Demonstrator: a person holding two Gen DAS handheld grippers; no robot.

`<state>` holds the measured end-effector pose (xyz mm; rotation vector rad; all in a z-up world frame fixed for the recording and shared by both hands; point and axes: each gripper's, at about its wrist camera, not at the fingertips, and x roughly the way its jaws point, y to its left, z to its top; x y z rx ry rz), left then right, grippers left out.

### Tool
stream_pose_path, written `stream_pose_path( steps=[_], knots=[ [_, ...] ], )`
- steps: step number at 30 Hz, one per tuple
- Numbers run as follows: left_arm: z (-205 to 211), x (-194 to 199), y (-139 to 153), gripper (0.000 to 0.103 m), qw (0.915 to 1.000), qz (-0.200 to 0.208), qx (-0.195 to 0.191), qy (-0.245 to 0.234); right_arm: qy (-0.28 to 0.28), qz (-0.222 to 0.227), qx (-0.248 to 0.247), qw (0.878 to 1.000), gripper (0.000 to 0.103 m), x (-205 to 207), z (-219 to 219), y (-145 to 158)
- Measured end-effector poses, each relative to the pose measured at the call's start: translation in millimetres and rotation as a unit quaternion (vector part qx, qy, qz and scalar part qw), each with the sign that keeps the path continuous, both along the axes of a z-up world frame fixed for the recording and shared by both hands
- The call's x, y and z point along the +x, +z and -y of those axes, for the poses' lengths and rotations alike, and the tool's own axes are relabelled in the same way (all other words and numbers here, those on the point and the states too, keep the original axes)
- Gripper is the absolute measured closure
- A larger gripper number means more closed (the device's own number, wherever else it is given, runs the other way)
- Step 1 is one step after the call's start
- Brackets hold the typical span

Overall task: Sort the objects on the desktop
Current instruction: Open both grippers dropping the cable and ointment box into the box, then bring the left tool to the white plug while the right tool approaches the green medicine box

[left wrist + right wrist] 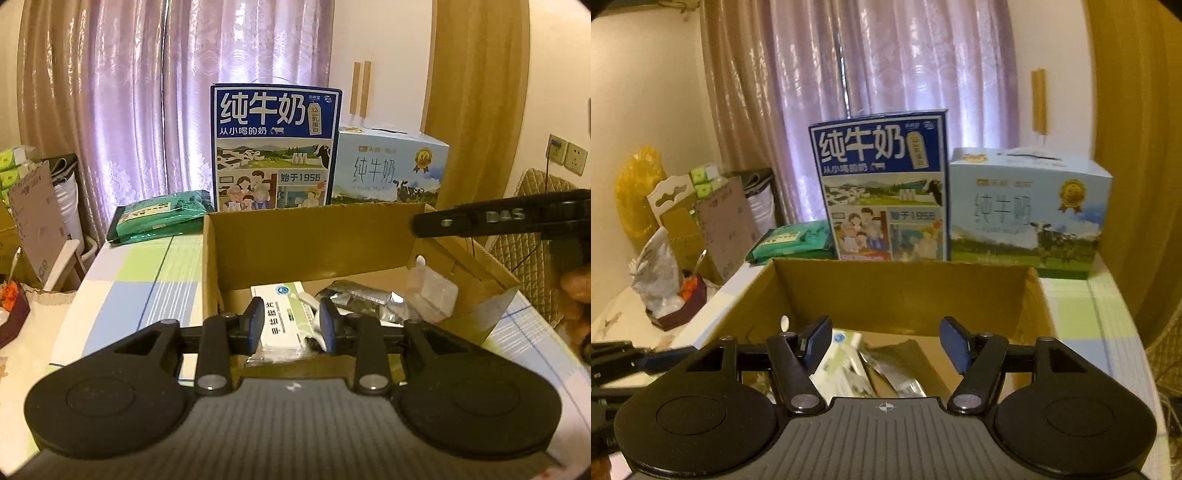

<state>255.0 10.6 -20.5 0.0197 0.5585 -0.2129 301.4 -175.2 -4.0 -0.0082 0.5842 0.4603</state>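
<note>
Over the near edge of the carton, the left claw is hovering with its pads apart; whether they are touching the white medicine box between them is hard to tell. That box is lying inside the carton, beside foil packs and a clear case. The right claw is hanging released above the carton, grasping nothing. Two milk boxes are standing at the counter's far side.
</note>
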Motion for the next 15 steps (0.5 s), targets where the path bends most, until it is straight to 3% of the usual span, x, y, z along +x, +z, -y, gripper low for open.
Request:
stream_pose_path(
  steps=[2, 8, 11, 13, 15],
  knots=[
    [-1, -8, -1, 0.073, 1.0, 0.001, 0.005, -0.002, -0.009, 0.006, 0.003, 1.0, 0.039, -16, 13, 0],
    [-1, -45, -11, 0.056, 0.9999, -0.008, 0.013, -0.005, -0.025, -0.005, -0.001, 1.0, 0.027, -83, 53, -24],
    [3, -55, -33, 0.043, 0.9988, -0.039, 0.025, -0.015, -0.02, -0.041, -0.025, 0.999, 0.019, -106, 65, -55],
    [9, -56, -52, 0.028, 0.9966, -0.068, 0.035, -0.03, -0.018, -0.061, -0.049, 0.997, 0.016, -113, 71, -77],
    [17, -53, -69, 0.028, 0.9934, -0.093, 0.051, -0.044, -0.015, -0.067, -0.075, 0.995, 0.015, -115, 73, -92]
  ],
)
